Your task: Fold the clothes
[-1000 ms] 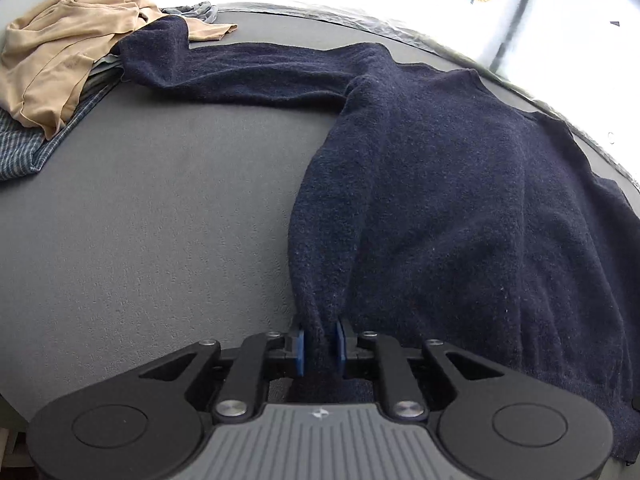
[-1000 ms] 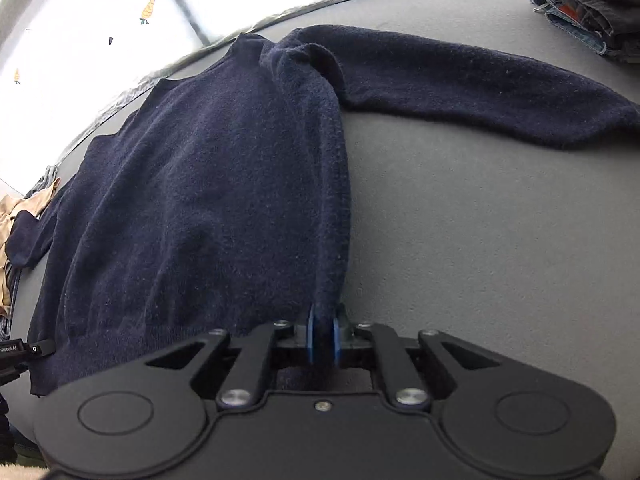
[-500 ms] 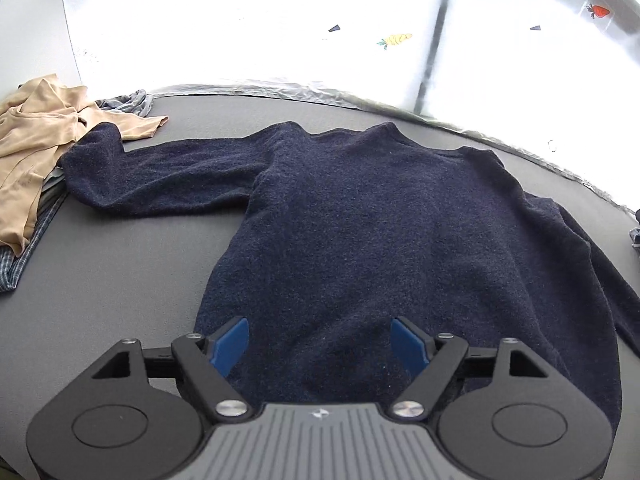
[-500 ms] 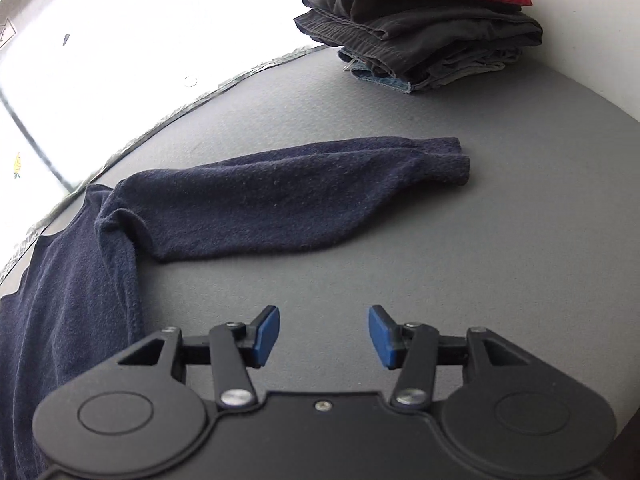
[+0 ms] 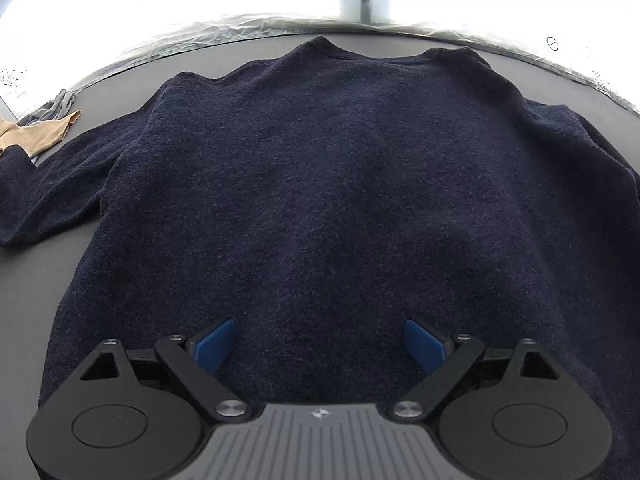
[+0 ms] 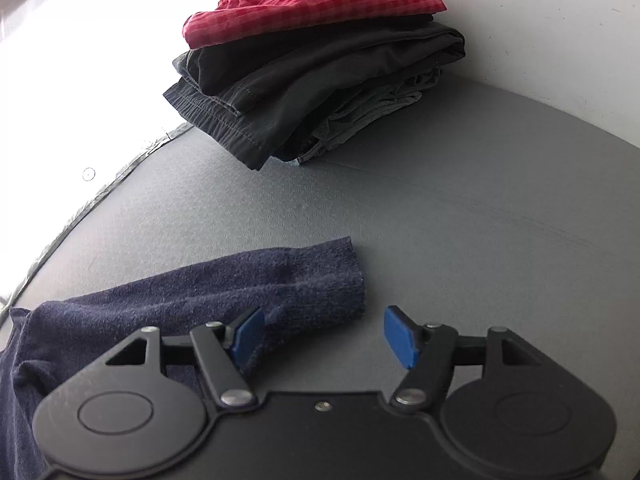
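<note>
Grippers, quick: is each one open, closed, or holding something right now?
Left gripper: open, empty, over the navy sweater.
Right gripper: open, empty, at the sweater's sleeve cuff.

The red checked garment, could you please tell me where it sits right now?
In the right wrist view, the red checked garment tops the folded dark clothes stack, far end of the grey table.

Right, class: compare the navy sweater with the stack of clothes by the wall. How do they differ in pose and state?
The navy sweater lies spread flat, unfolded; the stack of clothes is folded and piled.
The sweater is one dark blue piece; the stack has several layers, red check on top, black and grey below.
The sweater's cuff lies by the open right tongs; the stack sits further off.
Both rest on the grey table.
</note>
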A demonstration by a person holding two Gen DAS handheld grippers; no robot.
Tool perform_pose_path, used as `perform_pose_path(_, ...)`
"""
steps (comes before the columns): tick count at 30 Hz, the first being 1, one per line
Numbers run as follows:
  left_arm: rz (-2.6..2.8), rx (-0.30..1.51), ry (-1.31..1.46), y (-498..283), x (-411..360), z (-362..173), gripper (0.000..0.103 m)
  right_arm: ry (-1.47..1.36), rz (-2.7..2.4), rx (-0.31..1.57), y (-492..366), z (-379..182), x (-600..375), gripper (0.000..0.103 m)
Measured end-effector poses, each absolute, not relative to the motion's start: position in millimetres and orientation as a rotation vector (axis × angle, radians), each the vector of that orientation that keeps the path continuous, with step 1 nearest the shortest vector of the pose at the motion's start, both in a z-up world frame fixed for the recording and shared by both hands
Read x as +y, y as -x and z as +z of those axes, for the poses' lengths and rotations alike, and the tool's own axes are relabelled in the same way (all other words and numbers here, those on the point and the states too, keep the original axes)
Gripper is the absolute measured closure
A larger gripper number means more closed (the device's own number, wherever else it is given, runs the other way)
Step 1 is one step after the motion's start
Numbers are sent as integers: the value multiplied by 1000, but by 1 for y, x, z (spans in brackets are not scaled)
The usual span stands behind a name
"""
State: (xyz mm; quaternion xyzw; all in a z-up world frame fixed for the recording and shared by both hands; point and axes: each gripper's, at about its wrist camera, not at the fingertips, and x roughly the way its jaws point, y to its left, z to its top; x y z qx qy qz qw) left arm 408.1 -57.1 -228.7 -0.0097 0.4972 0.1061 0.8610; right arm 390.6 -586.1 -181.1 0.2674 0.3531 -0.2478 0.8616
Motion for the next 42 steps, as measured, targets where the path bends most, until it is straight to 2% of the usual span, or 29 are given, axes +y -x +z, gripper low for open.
perform_pose_path(3, 244, 1046, 93, -407, -49, -234, 0, -620, -542, 745, -401, -190, -597, 34)
perform_pose_path(5, 236, 1053, 92, -408, -48, -233, 0, -667, -556, 720, -404, -192, -602, 30)
perform_pose_path(10, 242, 1053, 90, -409, -50, -233, 0, -718, -586, 693, -415, -193, -612, 29)
perform_pose_path(13, 245, 1046, 90, -409, -50, -234, 0, -642, -587, 729, -425, -193, -608, 29)
perform_pose_path(14, 246, 1044, 90, -409, -50, -234, 0, -591, -584, 750, -430, -193, -604, 40)
perform_pose_path(16, 249, 1041, 91, -408, -51, -234, 0, -365, -550, 825, -444, -194, -586, 55)
perform_pose_path(17, 249, 1041, 91, -408, -51, -234, 0, -283, -517, 839, -448, -194, -580, 69)
perform_pose_path(18, 249, 1042, 91, -408, -51, -234, 0, -264, -482, 836, -450, -192, -579, 79)
perform_pose_path(20, 249, 1040, 91, -408, -51, -234, 0, -249, -450, 819, -456, -187, -585, 90)
perform_pose_path(24, 248, 1032, 90, -408, -51, -234, 0, -86, -538, 728, -467, -175, -598, 92)
perform_pose_path(27, 249, 1023, 89, -407, -51, -235, 0, -78, -557, 757, -481, -182, -615, 90)
perform_pose_path(29, 246, 1018, 87, -407, -50, -235, 0, -73, -571, 783, -488, -195, -621, 83)
perform_pose_path(31, 244, 1013, 86, -406, -49, -235, 0, -35, -578, 777, -490, -202, -619, 83)
perform_pose_path(34, 242, 1006, 85, -405, -49, -235, 0, -26, -584, 758, -490, -199, -621, 90)
perform_pose_path(39, 235, 997, 82, -405, -47, -236, 0, -61, -636, 779, -497, -200, -640, 90)
perform_pose_path(40, 231, 996, 81, -405, -46, -236, 0, -83, -643, 783, -498, -200, -643, 88)
perform_pose_path(42, 226, 997, 80, -405, -44, -236, 0, -88, -661, 790, -498, -193, -642, 76)
